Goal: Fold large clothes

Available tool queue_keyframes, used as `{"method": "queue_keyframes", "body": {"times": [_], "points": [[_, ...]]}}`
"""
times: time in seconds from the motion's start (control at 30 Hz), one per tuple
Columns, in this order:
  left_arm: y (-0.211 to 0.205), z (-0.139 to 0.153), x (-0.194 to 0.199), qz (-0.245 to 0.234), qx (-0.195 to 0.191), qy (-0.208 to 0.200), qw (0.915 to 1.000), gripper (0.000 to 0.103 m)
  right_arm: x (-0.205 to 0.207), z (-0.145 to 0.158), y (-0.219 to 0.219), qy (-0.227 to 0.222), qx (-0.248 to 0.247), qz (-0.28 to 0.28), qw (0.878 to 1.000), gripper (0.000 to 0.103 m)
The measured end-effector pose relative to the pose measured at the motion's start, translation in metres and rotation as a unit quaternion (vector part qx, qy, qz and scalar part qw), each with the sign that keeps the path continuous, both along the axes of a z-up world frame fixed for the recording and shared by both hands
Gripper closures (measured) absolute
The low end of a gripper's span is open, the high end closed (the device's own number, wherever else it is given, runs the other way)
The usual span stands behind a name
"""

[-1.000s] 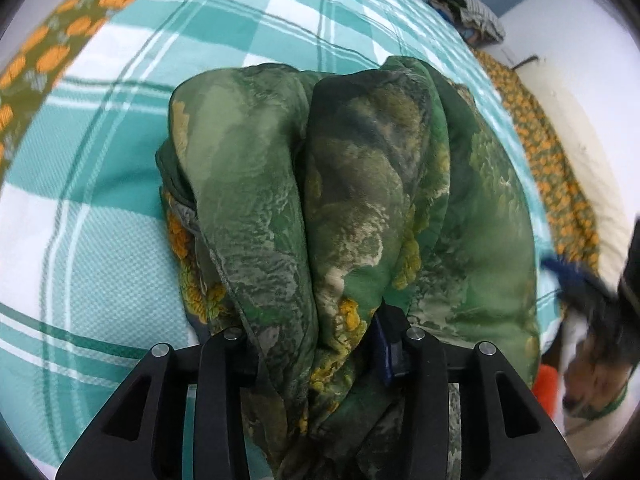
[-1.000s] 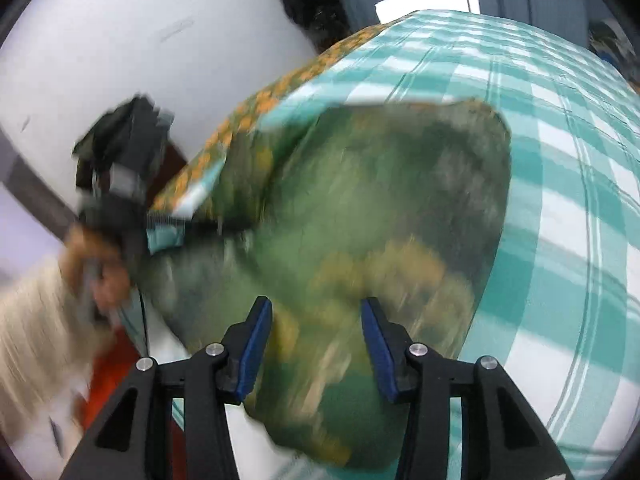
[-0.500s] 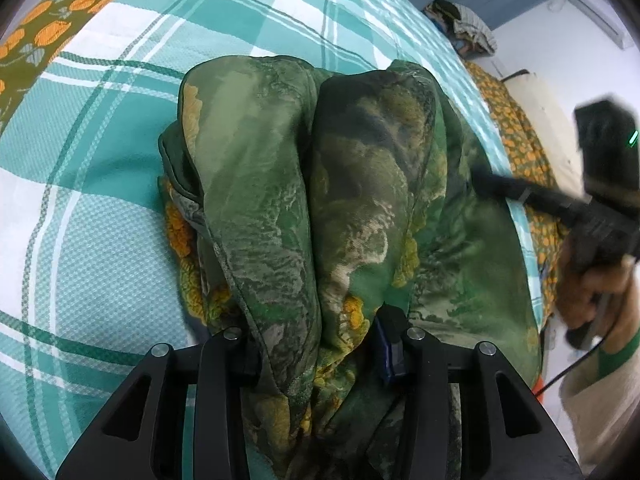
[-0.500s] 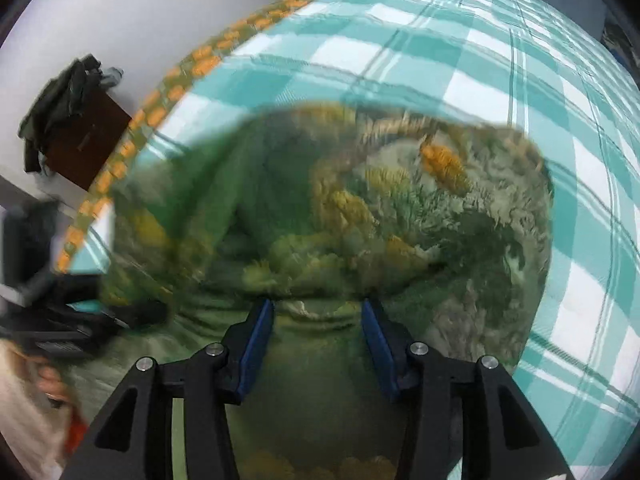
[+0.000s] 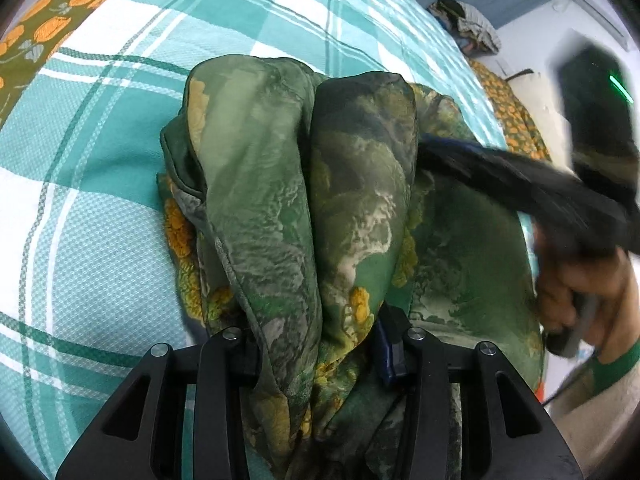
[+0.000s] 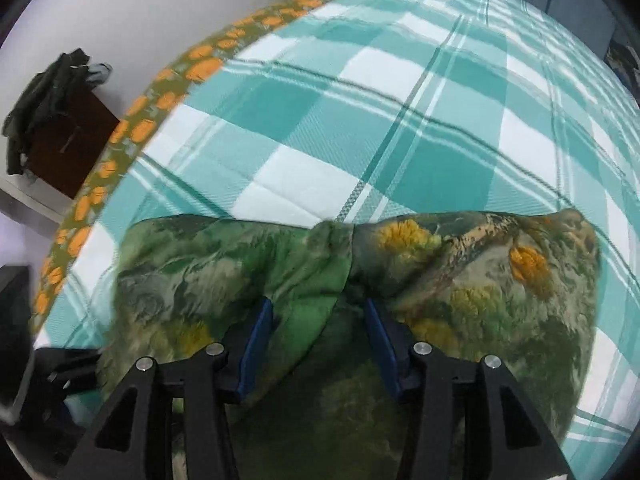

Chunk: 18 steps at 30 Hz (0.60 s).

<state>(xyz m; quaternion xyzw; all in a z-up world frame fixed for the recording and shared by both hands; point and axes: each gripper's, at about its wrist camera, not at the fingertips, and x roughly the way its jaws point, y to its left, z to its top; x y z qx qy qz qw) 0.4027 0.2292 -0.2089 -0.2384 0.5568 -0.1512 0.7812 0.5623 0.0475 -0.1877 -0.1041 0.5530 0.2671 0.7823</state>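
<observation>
A large green garment with yellow flower print (image 5: 352,184) lies bunched on the teal and white checked bedspread (image 5: 80,220). My left gripper (image 5: 316,344) is shut on a thick fold of it, cloth draped over the jaws. My right gripper (image 6: 316,312) sits over the garment (image 6: 460,280) with its jaws apart and cloth bulging between them; its blue pads (image 6: 260,332) show. In the left wrist view the right gripper (image 5: 480,164) reaches in from the right, blurred, onto the cloth.
An orange-flowered bed border (image 6: 160,92) runs along the bed's left edge. A dark wooden cabinet with clothes on it (image 6: 56,120) stands by the white wall. A pile of clothes (image 5: 468,24) lies beyond the bed's far end.
My right gripper has swung in from the bed's side and come down over the garment, which now lies lower and flatter before it. My left gripper has kept its hold.
</observation>
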Motion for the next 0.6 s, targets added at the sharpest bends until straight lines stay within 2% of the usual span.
{"method": "queue_keyframes", "body": {"times": [0.03, 0.13, 0.2, 0.3, 0.37, 0.43, 0.5, 0.53, 0.6], "points": [[0.001, 0.0, 0.0, 0.0, -0.002, -0.001, 1.0, 0.06, -0.008, 0.007, -0.008, -0.004, 0.007, 0.011, 1.0, 0.053], [0.002, -0.001, -0.001, 0.002, -0.006, -0.004, 1.0, 0.06, -0.076, 0.036, -0.055, -0.047, 0.016, 0.038, 0.998, 0.053], [0.002, -0.002, -0.001, 0.004, -0.01, -0.006, 0.9999, 0.06, -0.12, 0.049, -0.093, -0.068, 0.02, 0.029, 0.997, 0.053], [0.002, -0.003, -0.001, 0.006, -0.014, -0.006, 0.9999, 0.059, -0.167, 0.048, -0.134, -0.077, 0.02, -0.01, 0.997, 0.053], [0.002, -0.005, -0.001, 0.008, -0.018, -0.005, 0.9998, 0.058, -0.172, 0.028, -0.153, -0.052, 0.03, -0.05, 0.997, 0.053], [0.0, -0.004, -0.003, 0.011, -0.013, -0.006, 0.9998, 0.057, -0.163, -0.001, -0.164, -0.008, 0.054, -0.091, 0.994, 0.051], [-0.004, 0.0, -0.007, 0.01, 0.003, -0.009, 0.9999, 0.056, -0.161, -0.022, -0.165, 0.0, 0.042, -0.092, 0.995, 0.046], [-0.005, 0.003, -0.008, 0.013, 0.007, -0.008, 0.9999, 0.056, -0.158, -0.023, -0.17, 0.013, 0.054, -0.1, 0.993, 0.045], [-0.002, 0.009, -0.011, 0.022, 0.003, -0.007, 0.9997, 0.055, -0.154, -0.004, -0.177, 0.029, 0.062, -0.106, 0.992, 0.045]]}}
